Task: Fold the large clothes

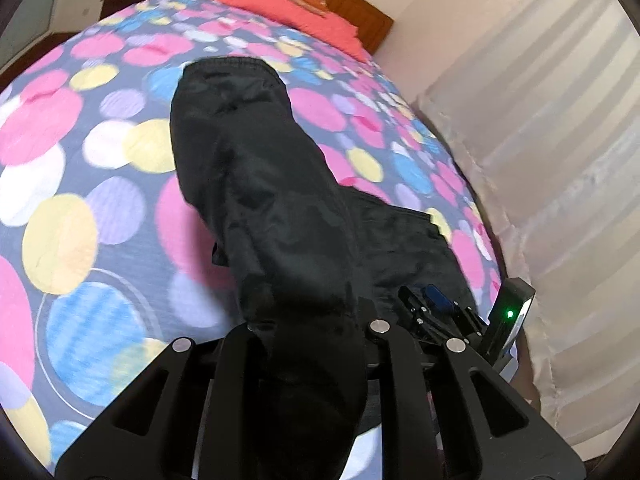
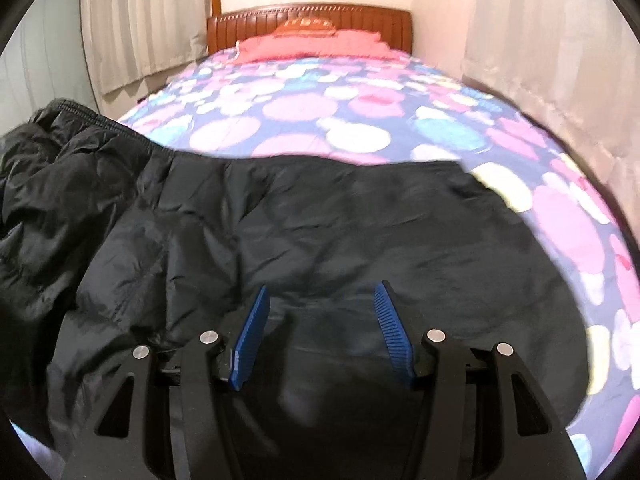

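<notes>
Spread across most of both views is one bed point(image 2: 360, 120), its cover printed with pink, blue, yellow and white circles, serving as the broad flat surface a big garment needs for folding. One wooden headboard point(image 2: 310, 16) closes the far end, with a single red pillow point(image 2: 312, 46) lying against it, well apart from the work. Pale curtains point(image 2: 532, 40) hang along both sides of the room.

One black garment point(image 2: 320, 220), shiny and slightly quilted, lies on the near part of the cover. Its right portion rests flat, while its left portion is drawn up into a raised ridge, probably so that this side can be carried over the flat part as a fold. An elasticated edge point(image 1: 228, 65) shows at the far end of the lifted cloth.

Two grippers are at work. The left gripper point(image 1: 308, 344) has its jaws closed together on a bunch of the black fabric, which hides the pads and hangs from them. The right gripper point(image 2: 320, 336) hovers over the flat part with jaws apart, two blue ribbed pads point(image 2: 252, 336) visible and nothing between them, seemingly ready to pin or take a second hold.
</notes>
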